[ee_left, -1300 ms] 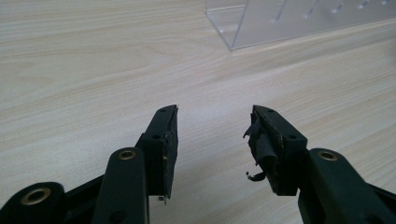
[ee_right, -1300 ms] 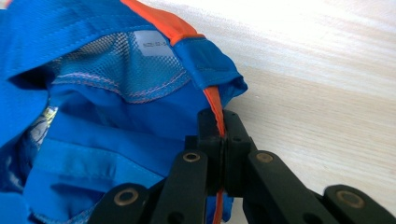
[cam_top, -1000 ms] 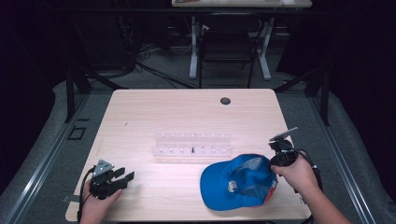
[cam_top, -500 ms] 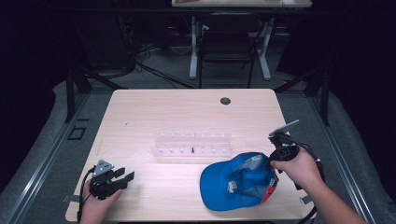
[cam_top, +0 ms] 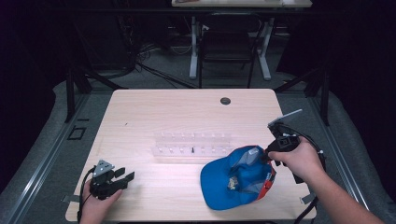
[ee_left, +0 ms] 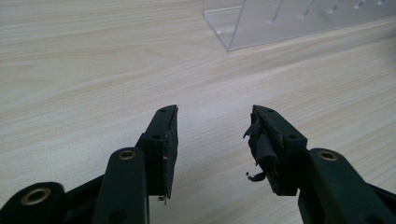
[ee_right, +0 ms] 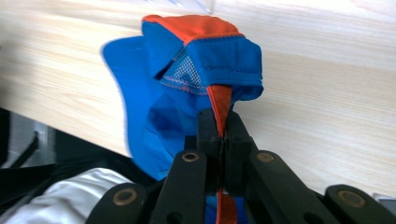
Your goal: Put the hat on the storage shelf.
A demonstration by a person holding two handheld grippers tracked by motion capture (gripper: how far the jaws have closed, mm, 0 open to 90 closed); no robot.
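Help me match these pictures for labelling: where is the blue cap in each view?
High view: blue cap lies low and right of centre on the table, its edge at the right tool.
Left gripper view: not in it.
Right gripper view: the cap hangs at centre, pinched above the jaws.
Shared landmark: the light wood table.

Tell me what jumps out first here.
The blue cap with orange trim, near the table's front right, pinched at its edge by the shut right gripper. Next, the clear plastic rack at mid-table, and the left gripper open over bare wood at front left.
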